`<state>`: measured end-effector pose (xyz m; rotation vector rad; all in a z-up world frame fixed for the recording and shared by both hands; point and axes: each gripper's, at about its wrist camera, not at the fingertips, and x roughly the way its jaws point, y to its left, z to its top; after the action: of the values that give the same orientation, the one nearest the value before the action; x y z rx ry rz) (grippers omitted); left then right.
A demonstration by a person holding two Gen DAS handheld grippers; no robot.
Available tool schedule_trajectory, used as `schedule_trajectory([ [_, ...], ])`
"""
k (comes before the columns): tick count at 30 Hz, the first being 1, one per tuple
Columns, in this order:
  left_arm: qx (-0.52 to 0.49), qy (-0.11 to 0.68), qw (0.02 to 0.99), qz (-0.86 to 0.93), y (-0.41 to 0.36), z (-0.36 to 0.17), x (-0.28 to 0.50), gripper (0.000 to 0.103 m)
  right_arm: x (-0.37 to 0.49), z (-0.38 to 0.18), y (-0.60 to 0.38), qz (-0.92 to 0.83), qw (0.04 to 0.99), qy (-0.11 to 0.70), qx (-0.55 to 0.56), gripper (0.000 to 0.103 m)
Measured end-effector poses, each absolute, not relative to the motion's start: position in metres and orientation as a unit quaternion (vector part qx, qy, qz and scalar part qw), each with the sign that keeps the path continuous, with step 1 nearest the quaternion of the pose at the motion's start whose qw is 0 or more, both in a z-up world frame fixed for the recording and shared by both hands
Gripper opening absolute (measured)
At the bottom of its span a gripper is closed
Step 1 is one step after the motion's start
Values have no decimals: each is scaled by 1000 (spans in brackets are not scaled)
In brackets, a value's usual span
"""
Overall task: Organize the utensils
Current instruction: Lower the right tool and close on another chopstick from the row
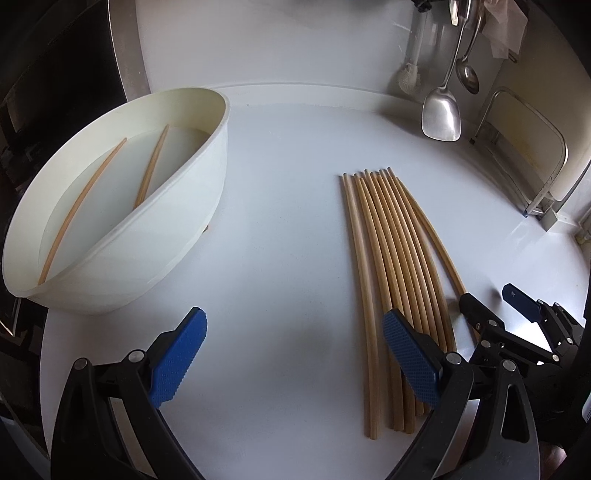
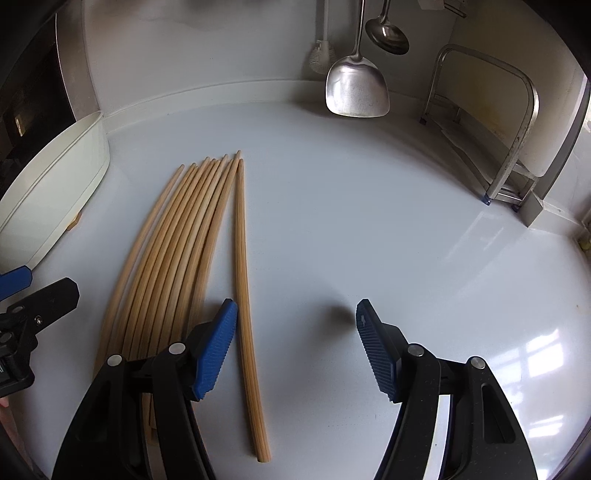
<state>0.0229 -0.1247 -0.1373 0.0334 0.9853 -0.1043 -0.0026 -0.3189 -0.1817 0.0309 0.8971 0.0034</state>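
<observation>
Chopsticks of pale round wood point(image 2: 173, 266), lying in a tight row on the glossy white countertop point(image 2: 369, 229), with one long stick point(image 2: 243, 291) set slightly apart on the right edge of the row. Nearest, right gripper point(image 2: 295, 350) low over the counter, blue ribbed pads point(image 2: 216, 350) spread wide, nothing between the jaws but that lone stick's near end. Left gripper point(image 1: 291, 360) likewise wide apart and empty, its right pad point(image 1: 410, 360) over the row's near ends.

Risks, as a judgement: thin round sticks flat on a slick surface, likely to roll or skid away from a closing pad; a low pinch likely to scrape the counter or catch two sticks at once; two grippers close together over the same bundle, liable to collide.

Farther left, wide cream plastic bowl point(image 1: 177, 236) with two chopsticks point(image 1: 110, 192) inside; a careless drop could bounce out. Farthest, steel spatula point(image 2: 356, 88) and ladle point(image 2: 388, 35) hanging at the wall.
</observation>
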Motion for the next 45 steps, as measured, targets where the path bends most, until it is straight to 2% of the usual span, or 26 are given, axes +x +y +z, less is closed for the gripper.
schedule_trajectory([
  [34,29,492,870,-24,-142,-168,48,95,9,-183,-333,37,907,419,5,64],
  [37,33,486,873,-31,-145,-166,44,85,10,-182,-330,50,908,416,0,61],
  [40,41,478,876,-46,-152,-162,41,61,9,-182,-324,65,909,411,-14,48],
  [42,41,472,879,-49,-156,-160,38,40,8,-181,-319,76,908,411,-23,40],
  [43,40,470,880,-50,-156,-159,37,34,8,-181,-317,81,907,411,-27,33],
  [44,40,469,881,-52,-157,-159,35,22,8,-180,-315,86,907,412,-30,30],
  [45,39,469,881,-54,-158,-159,35,10,7,-180,-314,88,906,413,-31,22],
])
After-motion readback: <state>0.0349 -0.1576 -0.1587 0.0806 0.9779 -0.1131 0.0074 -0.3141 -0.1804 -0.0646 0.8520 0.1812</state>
